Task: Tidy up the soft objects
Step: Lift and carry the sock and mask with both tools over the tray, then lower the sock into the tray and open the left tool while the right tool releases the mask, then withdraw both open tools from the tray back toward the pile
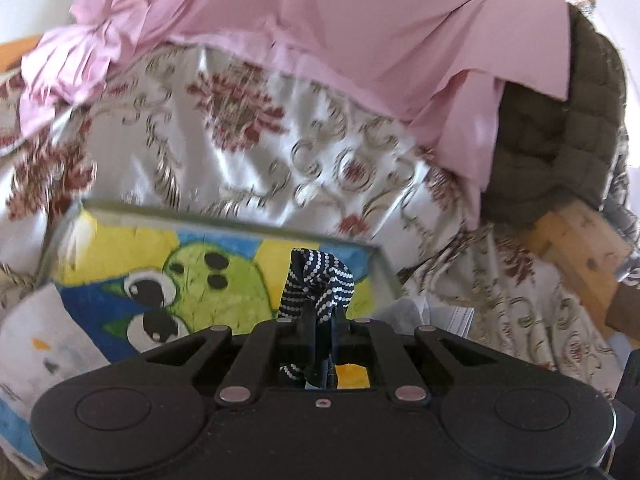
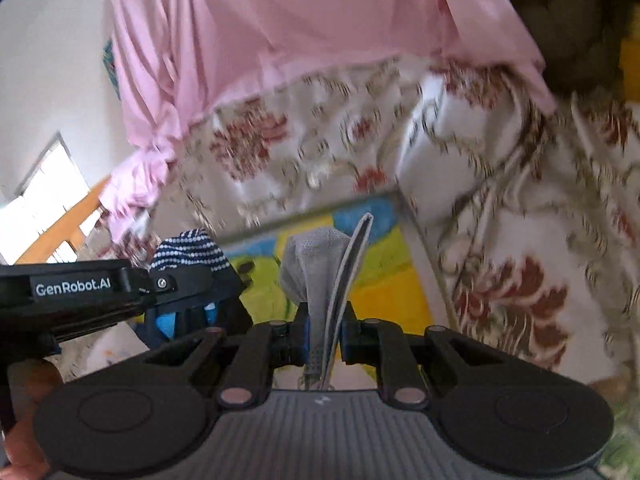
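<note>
I am pinching a navy white-dotted cloth [image 1: 318,284] in my left gripper [image 1: 320,320], fingers pressed together on it, and a grey mesh fabric piece [image 2: 316,264] in my right gripper [image 2: 322,328], fingers clamped on that. Both pieces are sticking up ahead of the fingers. The colourful cartoon-printed box [image 1: 160,272] is lying just beyond and below both tips, with the left gripper nearer its left side.
</note>
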Tool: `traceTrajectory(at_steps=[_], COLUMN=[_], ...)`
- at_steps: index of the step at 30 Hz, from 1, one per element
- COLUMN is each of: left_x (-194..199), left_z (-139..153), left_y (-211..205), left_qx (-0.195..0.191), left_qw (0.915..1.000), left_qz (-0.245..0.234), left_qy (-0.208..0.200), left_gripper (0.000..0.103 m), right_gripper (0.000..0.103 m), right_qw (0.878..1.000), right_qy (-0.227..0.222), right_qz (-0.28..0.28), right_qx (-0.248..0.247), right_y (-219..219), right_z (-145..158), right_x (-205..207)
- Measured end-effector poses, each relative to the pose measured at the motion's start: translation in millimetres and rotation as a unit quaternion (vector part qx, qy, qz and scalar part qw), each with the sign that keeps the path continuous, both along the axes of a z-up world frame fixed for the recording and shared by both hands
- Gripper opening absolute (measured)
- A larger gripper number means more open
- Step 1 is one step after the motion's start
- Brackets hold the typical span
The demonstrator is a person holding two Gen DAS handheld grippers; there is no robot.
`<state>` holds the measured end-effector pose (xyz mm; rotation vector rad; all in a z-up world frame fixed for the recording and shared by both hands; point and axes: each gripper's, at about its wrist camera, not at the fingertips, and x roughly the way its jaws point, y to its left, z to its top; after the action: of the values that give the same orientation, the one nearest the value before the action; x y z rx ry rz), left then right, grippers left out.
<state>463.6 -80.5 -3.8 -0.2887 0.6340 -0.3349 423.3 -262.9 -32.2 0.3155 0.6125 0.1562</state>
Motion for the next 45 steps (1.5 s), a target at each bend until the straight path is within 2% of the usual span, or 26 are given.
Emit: traceTrajectory(at_steps=[6, 11, 16, 23, 28, 32, 34, 40, 45], left_x=[5.5, 4.5, -0.7, -10.0, -20.3, -37.0, -47.4, -88.2, -136.1], left_z=[-20.3, -27.0, -26.3, -22.0, -11.4, 3.6, 12.8, 45.6, 72.3], left_y=[-1.4, -2.0, -5.7, -8.8, -6.1, -1.7, 1.6, 14.9, 22.9], left_qx=[0.018, 0.045, 0.057, 0.076, 0.078, 0.079, 0.079, 0.070, 0.067], left_qw=[0.9996, 0.9982, 0.9975, 0.9958, 0.9958, 0.9962, 0.9963, 0.9965, 0.9941], left_qz=[0.008, 0.016, 0.014, 0.013, 0.016, 0.023, 0.028, 0.039, 0.054], left_qy=[0.022, 0.035, 0.040, 0.048, 0.045, 0.029, 0.016, -0.021, -0.067], left_gripper=[0.007, 0.010, 0.018, 0.033, 0.046, 0.059, 0.069, 0.085, 0.093], right_gripper=[0.017, 0.024, 0.035, 0.040, 0.054, 0.063, 0.071, 0.084, 0.094], right_qw=[1.000, 1.000, 1.000, 1.000, 0.999, 0.999, 0.999, 0.998, 0.997], right_qy=[0.022, 0.025, 0.022, 0.023, 0.018, 0.007, -0.004, -0.040, -0.072], right_qz=[-0.002, -0.005, -0.009, -0.015, -0.026, -0.039, -0.042, -0.042, -0.039], right_qx=[-0.018, -0.015, -0.016, -0.013, -0.005, 0.007, 0.010, 0.012, 0.000], right_y=[7.0, 5.3, 4.1, 3.1, -1.6, -10.9, -15.4, -22.0, -15.2], right_z=[-15.0, -15.9, -12.2, -5.3, 5.1, 18.3, 28.1, 59.2, 84.1], right_x=[1.5, -1.1, -4.0, -7.4, -16.9, -30.7, -41.1, -79.1, -123.6])
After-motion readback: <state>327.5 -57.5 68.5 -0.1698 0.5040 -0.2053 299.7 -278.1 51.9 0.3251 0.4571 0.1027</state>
